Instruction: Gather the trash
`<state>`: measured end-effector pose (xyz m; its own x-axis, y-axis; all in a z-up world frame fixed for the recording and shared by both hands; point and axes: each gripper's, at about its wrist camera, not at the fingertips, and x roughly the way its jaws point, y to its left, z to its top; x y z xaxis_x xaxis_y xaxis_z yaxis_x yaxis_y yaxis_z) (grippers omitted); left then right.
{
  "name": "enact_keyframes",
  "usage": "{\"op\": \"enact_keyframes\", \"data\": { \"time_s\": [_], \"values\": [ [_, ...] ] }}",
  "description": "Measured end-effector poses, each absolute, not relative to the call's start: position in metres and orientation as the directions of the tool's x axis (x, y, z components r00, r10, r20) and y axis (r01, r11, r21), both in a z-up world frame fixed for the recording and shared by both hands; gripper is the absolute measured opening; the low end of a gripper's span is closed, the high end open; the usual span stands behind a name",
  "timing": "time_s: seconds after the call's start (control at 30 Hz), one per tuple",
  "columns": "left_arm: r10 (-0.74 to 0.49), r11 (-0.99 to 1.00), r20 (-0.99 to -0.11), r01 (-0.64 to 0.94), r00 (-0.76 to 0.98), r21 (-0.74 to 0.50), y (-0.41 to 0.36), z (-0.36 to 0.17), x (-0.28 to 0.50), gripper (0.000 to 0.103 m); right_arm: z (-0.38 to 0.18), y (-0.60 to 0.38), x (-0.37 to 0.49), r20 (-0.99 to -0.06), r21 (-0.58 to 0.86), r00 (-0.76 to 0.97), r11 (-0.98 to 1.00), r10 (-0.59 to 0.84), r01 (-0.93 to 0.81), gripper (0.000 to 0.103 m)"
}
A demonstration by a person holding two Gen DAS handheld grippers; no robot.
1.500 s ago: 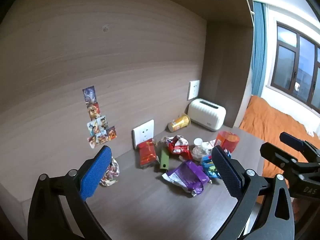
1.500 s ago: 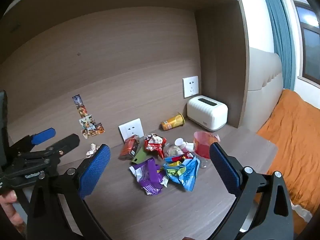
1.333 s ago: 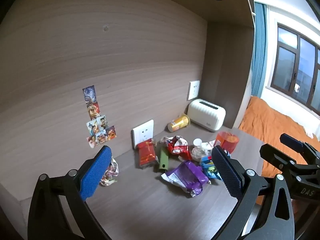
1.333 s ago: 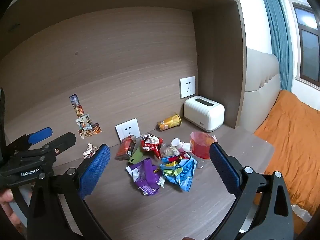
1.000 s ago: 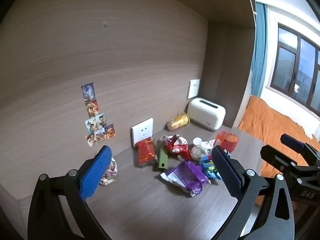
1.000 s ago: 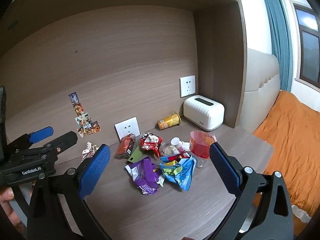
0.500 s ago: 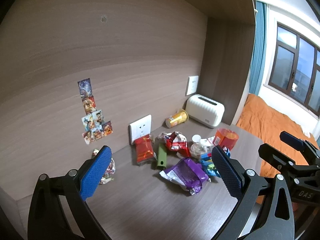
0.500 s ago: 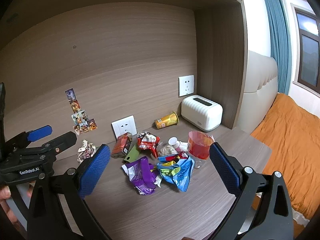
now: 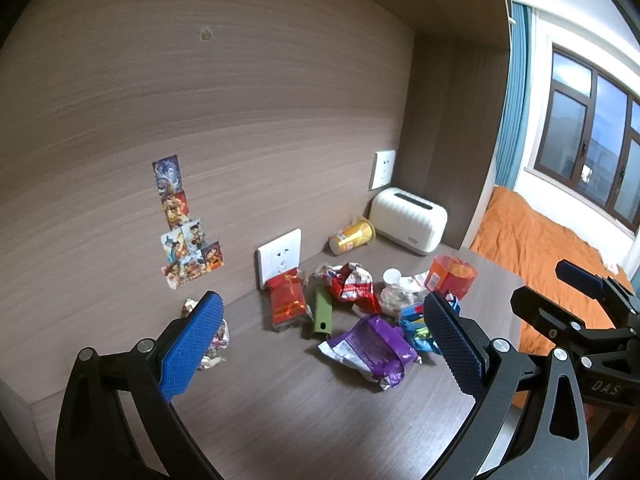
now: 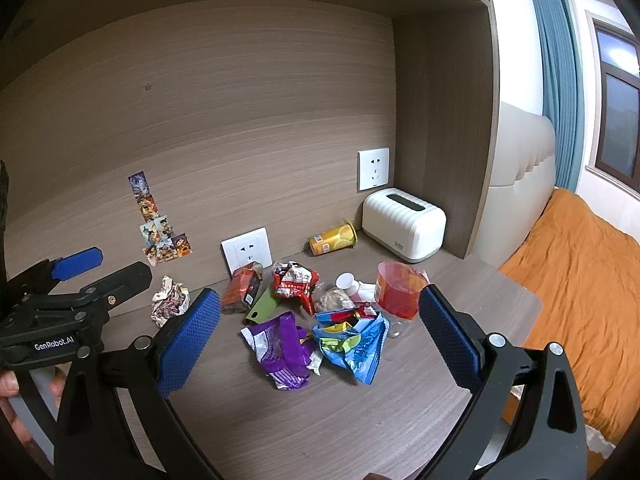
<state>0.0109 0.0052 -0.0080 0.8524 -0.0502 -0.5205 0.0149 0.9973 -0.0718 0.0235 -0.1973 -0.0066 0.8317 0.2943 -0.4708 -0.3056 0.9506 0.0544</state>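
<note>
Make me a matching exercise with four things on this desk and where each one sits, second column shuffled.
Things:
1. toaster
2. yellow can
3. crumpled wrapper
4. purple bag

Places:
A. alone at the left, below the stickers
B. in the right back corner
C. front of the pile, left of the blue bag
D. on its side by the back wall

Pairs: 1-B, 2-D, 3-A, 4-C

Purple wrapper (image 10: 280,346), blue bag (image 10: 356,344), orange cup (image 10: 398,288)
</note>
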Motion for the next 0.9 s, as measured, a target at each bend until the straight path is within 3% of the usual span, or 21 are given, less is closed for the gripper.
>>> {"op": "enact_keyframes", "data": {
  "time_s": [0.9],
  "values": [
    [-0.064, 0.996, -0.515, 0.022, 0.855, -0.086, 0.0076, -0.0087, 0.0144, 0.098, -0.0081, -0.1937, 0.0257, -0.477, 0.055, 0.829, 0.951, 0.292, -0.303, 0.099]
  ]
}}
